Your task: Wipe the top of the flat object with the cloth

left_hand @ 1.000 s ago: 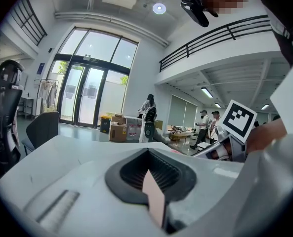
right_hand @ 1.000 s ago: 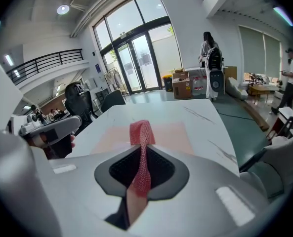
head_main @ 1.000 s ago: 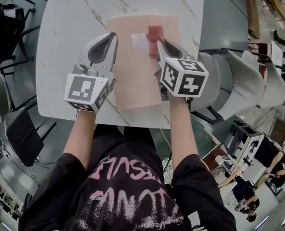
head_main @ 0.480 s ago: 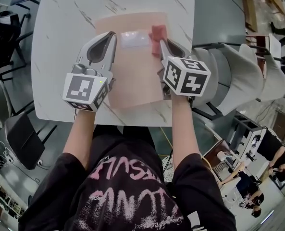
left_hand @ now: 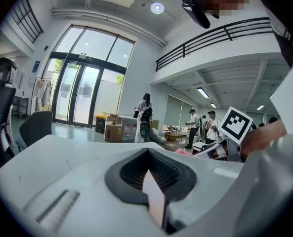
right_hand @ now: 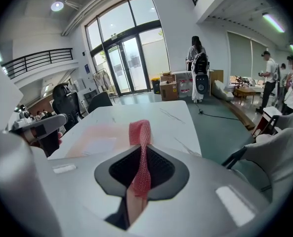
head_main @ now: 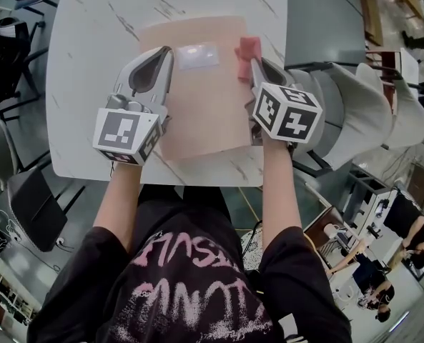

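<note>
Pinching: right gripper (head_main: 260,66) has its jaws pressed together on the red cloth (head_main: 248,52); the mesh fabric sticks out past the jaw tips.
Cloth position: over the 2 o'clock edge of the mat (head_main: 197,106), near its far right corner. Can't tell whether it presses on the surface.
Left gripper (head_main: 161,59): jaws closed on a thin pale edge, which is the mat's 9 o'clock side.
Mat: flat peach sheet lying on the white marbled table (head_main: 83,63), roughly centred, long side running 12 to 6.
Pale patch (head_main: 197,56): glossy rectangle on the mat at 12 o'clock, between the two gripper tips.
Chairs (head_main: 362,113): pale, at 3 o'clock of the table.
</note>
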`<state>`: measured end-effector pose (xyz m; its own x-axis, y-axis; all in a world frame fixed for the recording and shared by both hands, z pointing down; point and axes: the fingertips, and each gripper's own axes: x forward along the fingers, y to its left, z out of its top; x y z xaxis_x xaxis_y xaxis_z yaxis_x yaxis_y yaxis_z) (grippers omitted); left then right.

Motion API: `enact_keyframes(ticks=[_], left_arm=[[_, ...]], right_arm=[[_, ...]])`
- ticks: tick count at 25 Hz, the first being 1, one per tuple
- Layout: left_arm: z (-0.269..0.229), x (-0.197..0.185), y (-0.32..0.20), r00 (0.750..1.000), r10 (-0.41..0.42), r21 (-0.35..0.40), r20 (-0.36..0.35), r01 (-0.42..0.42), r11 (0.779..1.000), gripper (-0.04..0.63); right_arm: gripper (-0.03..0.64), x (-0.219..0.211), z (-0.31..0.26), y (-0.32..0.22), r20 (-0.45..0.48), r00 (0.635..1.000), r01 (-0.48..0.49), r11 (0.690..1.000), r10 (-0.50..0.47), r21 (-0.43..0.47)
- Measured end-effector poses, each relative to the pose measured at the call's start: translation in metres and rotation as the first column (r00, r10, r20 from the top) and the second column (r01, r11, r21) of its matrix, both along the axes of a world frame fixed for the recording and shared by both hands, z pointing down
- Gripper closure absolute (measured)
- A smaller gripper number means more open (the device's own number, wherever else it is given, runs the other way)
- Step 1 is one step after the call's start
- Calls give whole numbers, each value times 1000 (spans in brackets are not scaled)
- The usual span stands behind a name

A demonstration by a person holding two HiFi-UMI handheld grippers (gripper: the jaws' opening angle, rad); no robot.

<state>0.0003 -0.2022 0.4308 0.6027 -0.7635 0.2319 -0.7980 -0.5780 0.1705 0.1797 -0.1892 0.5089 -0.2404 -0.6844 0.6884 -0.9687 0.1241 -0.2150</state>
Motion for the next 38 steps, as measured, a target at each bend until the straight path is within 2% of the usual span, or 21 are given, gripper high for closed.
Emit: enact_keyframes(ticks=[5,15,25,38], left_arm=[[-3,-4,2,1000,-7,5,-2,7,1000,595],[-13,-21,8,999,-39,25,-12,39,999,595],[-16,-62,14,994,-106,25,-3,106,994,595],[-18,-140,21,975,-222,37,3,222,974,595]], right_arm=[[563,6,-17,-2,10,1000,-19,998,18,56],[563,-20,-27,4,23,1000,12,997,-14,71],[563,-83,-24,3,51,991,119,991,-121,56],[562,-177,-22,4,74,961,263,963,-267,51]])
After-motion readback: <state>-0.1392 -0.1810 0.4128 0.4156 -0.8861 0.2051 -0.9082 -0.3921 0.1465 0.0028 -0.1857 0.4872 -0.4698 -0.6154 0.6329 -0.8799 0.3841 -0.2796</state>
